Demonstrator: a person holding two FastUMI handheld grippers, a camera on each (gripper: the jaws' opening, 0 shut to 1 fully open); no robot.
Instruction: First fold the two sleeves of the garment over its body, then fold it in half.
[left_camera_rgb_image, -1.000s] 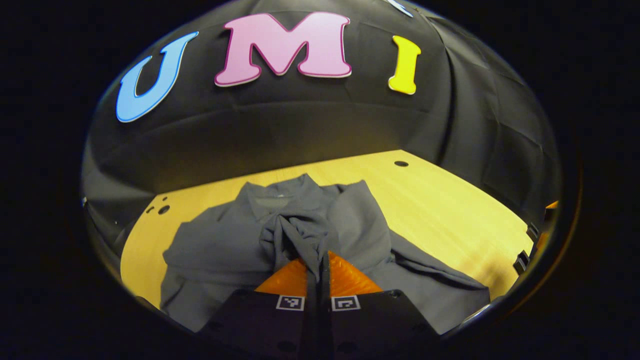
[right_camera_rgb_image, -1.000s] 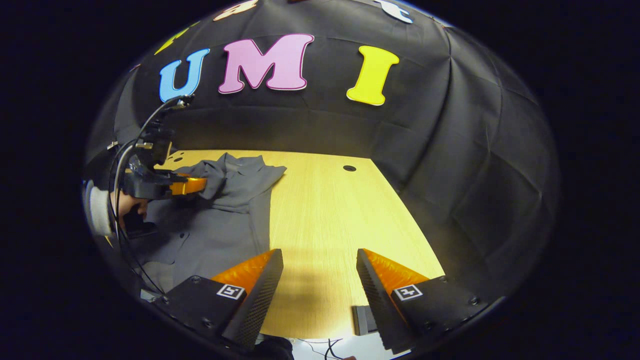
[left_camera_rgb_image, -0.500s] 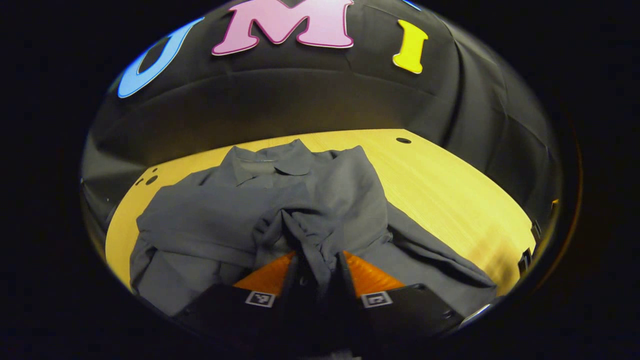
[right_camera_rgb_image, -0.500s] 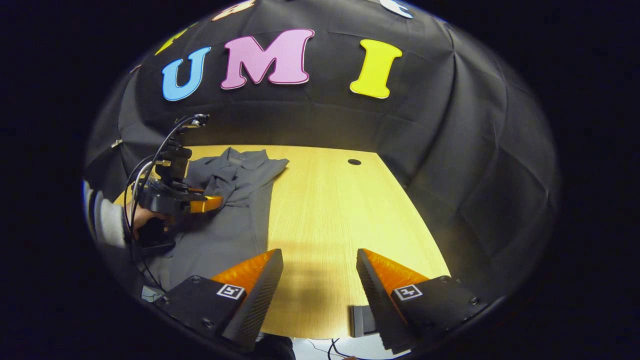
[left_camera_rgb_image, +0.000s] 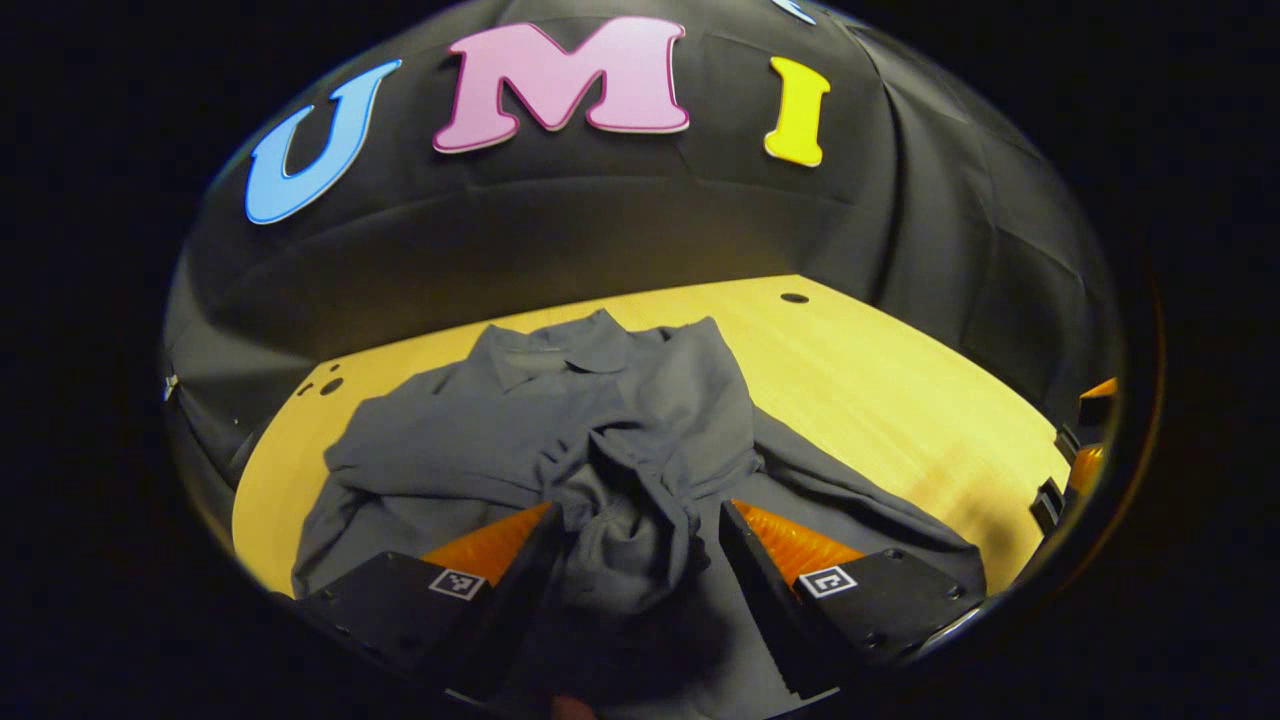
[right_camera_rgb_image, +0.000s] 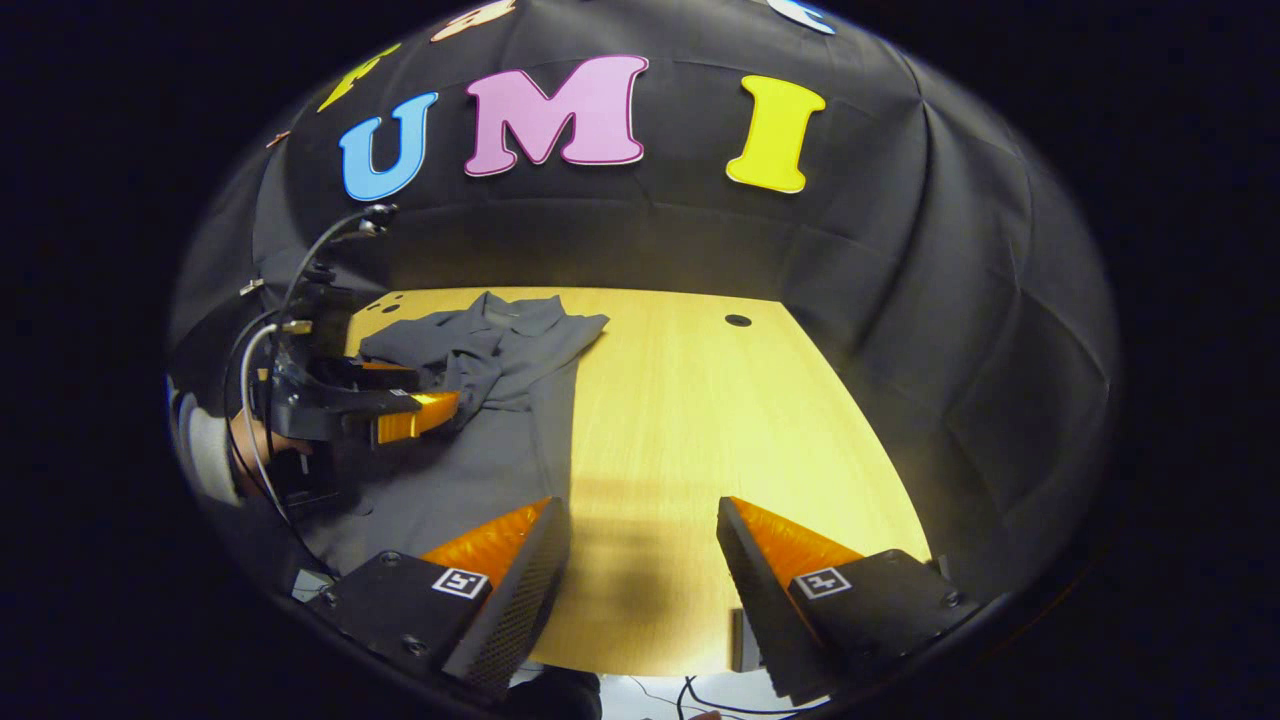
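On the yellow wooden table (left_camera_rgb_image: 900, 400), your grey collared shirt (left_camera_rgb_image: 520, 440) lies with a sleeve across its body; your left gripper (left_camera_rgb_image: 635, 535) is spread apart to leave it there, your right gripper (right_camera_rgb_image: 640, 545) waits open.

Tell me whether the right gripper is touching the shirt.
Apart. In the right gripper view the right gripper hangs open over bare table, and the grey shirt lies off to its left.

The garment (left_camera_rgb_image: 560, 430) is soft matt grey cloth, creased. The tabletop (left_camera_rgb_image: 900, 400) is smooth pale wood grain (faint sheen). The right hand-held gripper (right_camera_rgb_image: 640, 560) has ridged orange plastic fingers (right_camera_rgb_image: 490, 545) on matt black mounts.
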